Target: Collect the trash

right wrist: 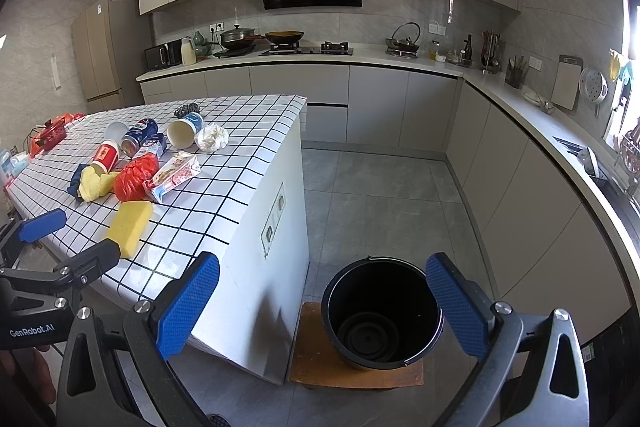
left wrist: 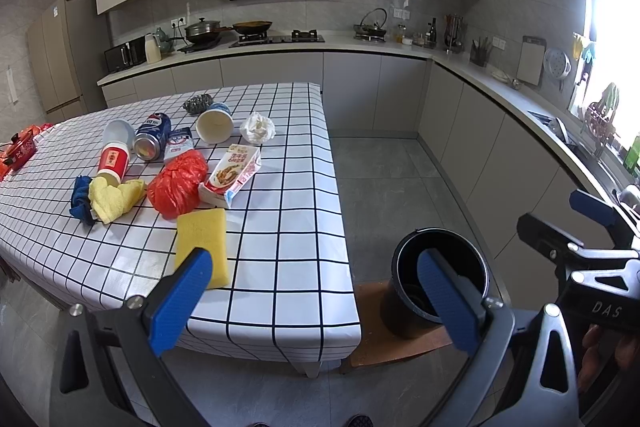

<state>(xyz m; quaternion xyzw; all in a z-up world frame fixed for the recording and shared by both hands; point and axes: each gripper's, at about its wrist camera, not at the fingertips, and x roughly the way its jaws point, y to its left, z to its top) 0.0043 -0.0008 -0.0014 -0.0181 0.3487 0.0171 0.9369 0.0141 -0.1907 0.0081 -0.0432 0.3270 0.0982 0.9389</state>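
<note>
Both grippers hang off the near end of a table (left wrist: 280,251) draped in glossy white cloth with a dark grid. The left gripper (left wrist: 316,299) is released, its ribbed blue pads spread wide and empty. The right gripper (right wrist: 324,307) is likewise released and empty, held above the bucket.

The bucket (right wrist: 382,311), round, black and smooth-walled, stands on a low brown wooden stool (right wrist: 352,367) just beside the table's near corner, on the grey tiled floor.

The trash lies clustered on the cloth, well away from the bucket. A porous yellow sponge (left wrist: 202,245), a rectangular block, sits nearest the table's front edge. Behind it lie a crinkled red plastic bag (left wrist: 176,183) and a flat printed carton (left wrist: 234,173) on its side. Left of the bag is a soft yellow cloth (left wrist: 114,197) touching a blue cloth (left wrist: 80,199). Further back lie a red-labelled cylindrical bottle (left wrist: 114,157), a dented blue can (left wrist: 152,137), a tipped paper cup (left wrist: 216,125), a crumpled white tissue (left wrist: 258,127) and a wiry steel scourer (left wrist: 196,104).
</note>
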